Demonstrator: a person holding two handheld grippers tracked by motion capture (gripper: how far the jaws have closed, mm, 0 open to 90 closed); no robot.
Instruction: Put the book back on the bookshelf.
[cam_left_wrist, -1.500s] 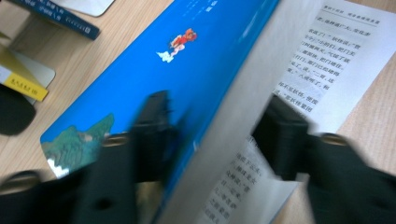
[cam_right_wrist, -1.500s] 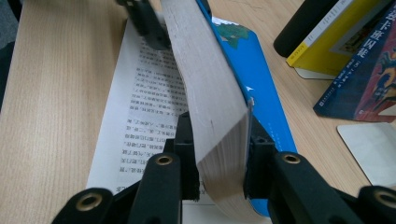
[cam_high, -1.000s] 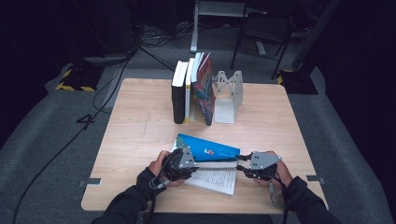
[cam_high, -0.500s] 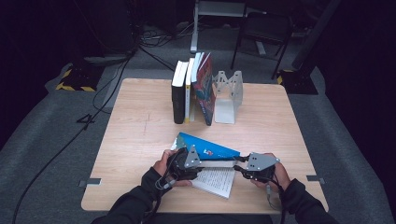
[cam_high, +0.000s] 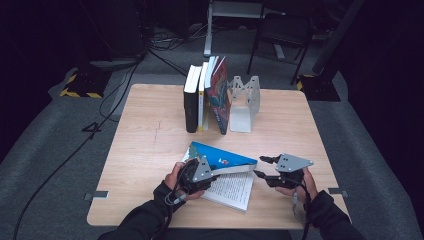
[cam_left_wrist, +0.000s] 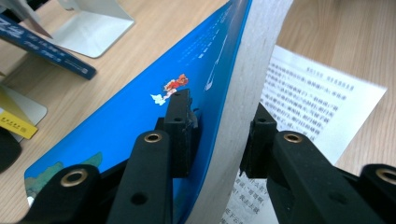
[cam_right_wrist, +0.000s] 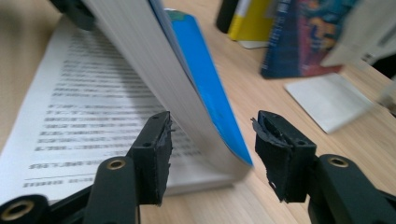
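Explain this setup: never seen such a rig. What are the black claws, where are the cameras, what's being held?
No robot: a person holds a two-jaw gripper in each hand. One camera looks down from above; one rides on each gripper, looking along its jaws. On the wooden table stand upright books beside a metal bookend. Nearer lies an open blue book. The left gripper is shut on its lifted cover and pages, jaws just closing. The right gripper straddles the book's edge, jaws open, just widened, not pressing.
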